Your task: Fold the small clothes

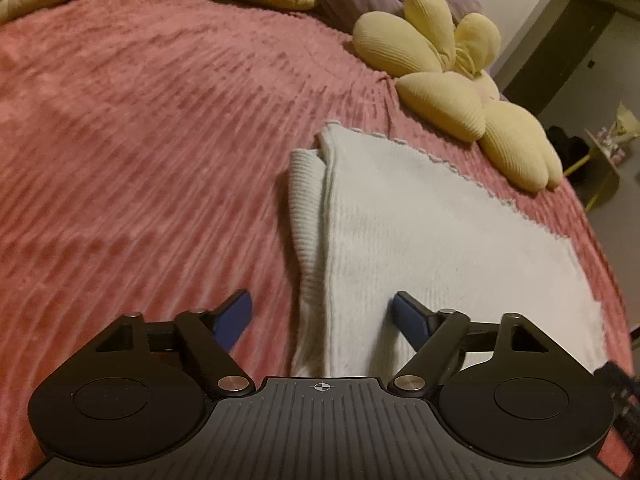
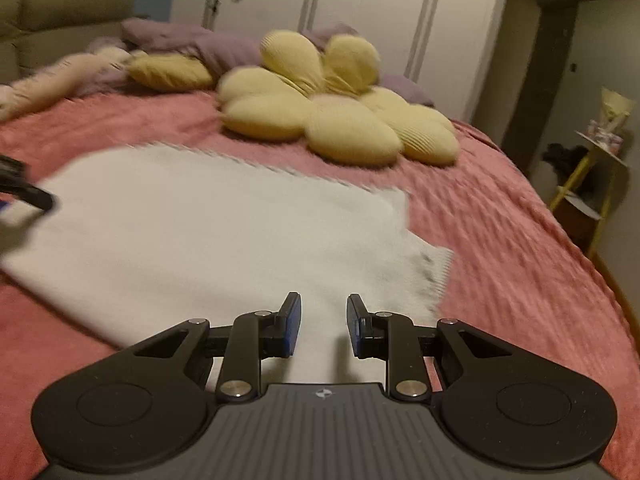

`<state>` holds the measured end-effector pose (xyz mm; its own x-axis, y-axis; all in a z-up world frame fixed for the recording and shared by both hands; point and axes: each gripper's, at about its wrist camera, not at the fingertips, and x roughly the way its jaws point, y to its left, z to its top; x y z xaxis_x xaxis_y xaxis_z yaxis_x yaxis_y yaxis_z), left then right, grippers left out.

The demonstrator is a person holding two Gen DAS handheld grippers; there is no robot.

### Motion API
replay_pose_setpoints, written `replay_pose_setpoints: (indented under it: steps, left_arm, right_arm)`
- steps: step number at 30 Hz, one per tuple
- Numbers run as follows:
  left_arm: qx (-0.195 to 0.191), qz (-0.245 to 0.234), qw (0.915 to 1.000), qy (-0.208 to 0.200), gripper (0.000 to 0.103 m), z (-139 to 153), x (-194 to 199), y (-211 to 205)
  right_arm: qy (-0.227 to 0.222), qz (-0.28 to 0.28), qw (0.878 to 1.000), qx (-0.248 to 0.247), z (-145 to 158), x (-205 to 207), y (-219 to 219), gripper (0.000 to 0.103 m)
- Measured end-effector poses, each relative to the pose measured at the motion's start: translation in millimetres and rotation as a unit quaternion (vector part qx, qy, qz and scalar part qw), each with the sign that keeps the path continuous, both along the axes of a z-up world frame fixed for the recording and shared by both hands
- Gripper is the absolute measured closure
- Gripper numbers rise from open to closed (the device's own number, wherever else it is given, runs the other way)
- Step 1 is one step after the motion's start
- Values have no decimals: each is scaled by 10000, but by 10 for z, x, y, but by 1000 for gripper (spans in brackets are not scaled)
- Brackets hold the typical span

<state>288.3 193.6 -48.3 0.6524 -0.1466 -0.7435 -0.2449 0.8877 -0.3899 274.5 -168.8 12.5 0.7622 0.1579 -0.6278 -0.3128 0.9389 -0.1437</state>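
Pink bedspread (image 2: 500, 240), flower cushion (image 2: 340, 120), white wardrobe (image 2: 360, 12), yellow side table (image 2: 592, 184), dim light.

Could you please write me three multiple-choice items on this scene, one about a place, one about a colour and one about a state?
1. Where does the white garment lie?
A. on the pink bedspread
B. on a shelf
C. on the floor

2. What colour is the flower-shaped cushion?
A. blue
B. yellow
C. black

3. How are the left tongs?
A. shut on the garment
B. shut on nothing
C. open

Answers:
1. A, pink bedspread shows around the garment's edges.
2. B, its ribbed petals are pale yellow in both views.
3. C, the blue pads stand wide apart over the garment's edge, holding nothing.
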Motion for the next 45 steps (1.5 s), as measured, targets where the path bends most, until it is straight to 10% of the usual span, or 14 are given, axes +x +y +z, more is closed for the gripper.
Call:
replay_pose_setpoints:
  steps: [6,16,22,30,34,45]
  left_arm:
    - [-383,-158,9991,-30,59,30,61,54]
    - [-827,-109,9965,-76,49,-88,107,120]
    - [-1508,267,9882,12,78,-108,117,267]
    - [-1126,51,9936,-114,81,200,175,113]
    - [-864,-109,9961,-141,81,449,225,-48]
    - [-345,-1080,9935,-128,79,704,623,-1404]
  right_arm:
    - [370,520,9975,290,-97,31,437,80]
    - [398,555,9975,200,-256,110,699,79]
    - [508,669,9964,54,-247,99,752,77]
    - [626,713,9954,94,-250,23,727,77]
    - [600,453,9932,884,-66,4,455,77]
    - [54,-445,9891,1404,130,-201,-277,71]
